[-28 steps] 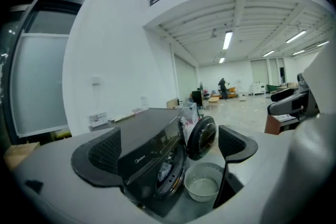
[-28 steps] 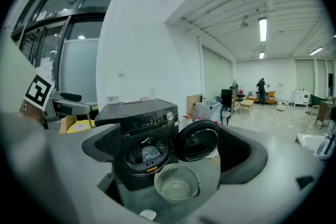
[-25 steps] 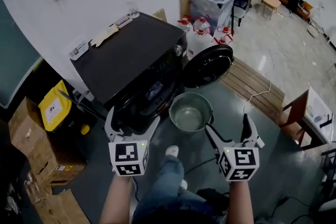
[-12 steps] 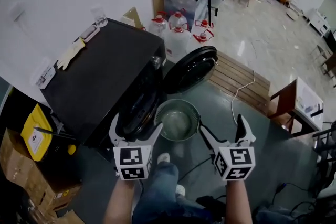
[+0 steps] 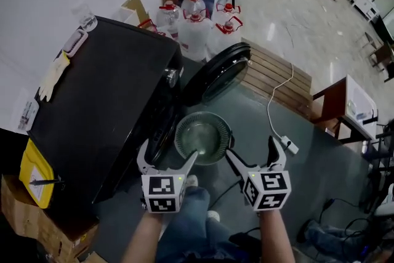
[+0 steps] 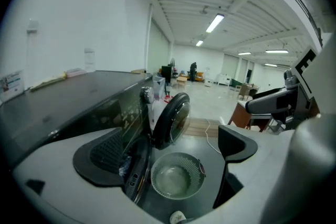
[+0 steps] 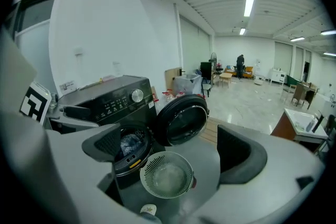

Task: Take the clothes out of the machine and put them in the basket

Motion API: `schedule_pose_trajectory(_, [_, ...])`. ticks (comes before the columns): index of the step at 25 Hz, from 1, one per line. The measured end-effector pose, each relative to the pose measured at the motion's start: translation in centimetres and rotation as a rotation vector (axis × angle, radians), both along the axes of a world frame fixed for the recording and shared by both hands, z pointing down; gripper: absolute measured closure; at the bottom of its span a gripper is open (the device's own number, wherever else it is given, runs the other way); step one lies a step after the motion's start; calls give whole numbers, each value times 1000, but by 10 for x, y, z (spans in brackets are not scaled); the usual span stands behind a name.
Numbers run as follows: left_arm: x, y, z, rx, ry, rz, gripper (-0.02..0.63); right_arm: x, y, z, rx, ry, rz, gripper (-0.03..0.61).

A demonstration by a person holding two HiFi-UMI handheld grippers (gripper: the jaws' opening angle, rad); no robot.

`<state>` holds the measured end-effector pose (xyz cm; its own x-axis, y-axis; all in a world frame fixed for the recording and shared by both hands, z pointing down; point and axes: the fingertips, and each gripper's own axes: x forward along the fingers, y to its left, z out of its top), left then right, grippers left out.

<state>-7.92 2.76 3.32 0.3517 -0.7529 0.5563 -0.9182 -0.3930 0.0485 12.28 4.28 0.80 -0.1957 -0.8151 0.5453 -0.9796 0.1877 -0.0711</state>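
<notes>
Currently, from the left: a black front-loading washing machine [image 5: 104, 101] with a flat dark top stands against the white wall, its drum mouth facing the floor space ahead of the person. Inside the drum lies a bluish bundle of clothes [image 7: 128, 143], the load to be moved, none of it yet out. The left gripper [image 5: 167, 154] hangs just before the drum mouth with its jaws spread wide and nothing between them. Next comes the round pale perforated plastic basket [image 5: 202, 137], empty, on the grey floor just below and beside the opening. Behind the basket the round black glass-fronted door [image 5: 215, 74] stands swung open. The right gripper [image 5: 251, 151] hovers near the basket's right rim, jaws likewise spread and empty. Further right, a white cable [image 5: 274, 108] trails across the floor from a slatted wooden pallet [image 5: 271, 80]. Risks, as judged: a garment pinched by one edge could trail onto the floor or catch on the drum lip; the light basket could be nudged aside by a foot; the right gripper could knock the open door.
</notes>
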Motion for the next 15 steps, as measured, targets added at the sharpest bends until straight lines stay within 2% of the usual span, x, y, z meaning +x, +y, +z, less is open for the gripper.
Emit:
schedule_pose_trajectory(5, [12, -18, 46, -92, -9, 66, 46, -7, -23, 34, -62, -13, 14, 11])
schedule_pose_trajectory(15, [23, -21, 113, -218, -25, 80, 47, -1, -29, 101, -181, -6, -11, 11])
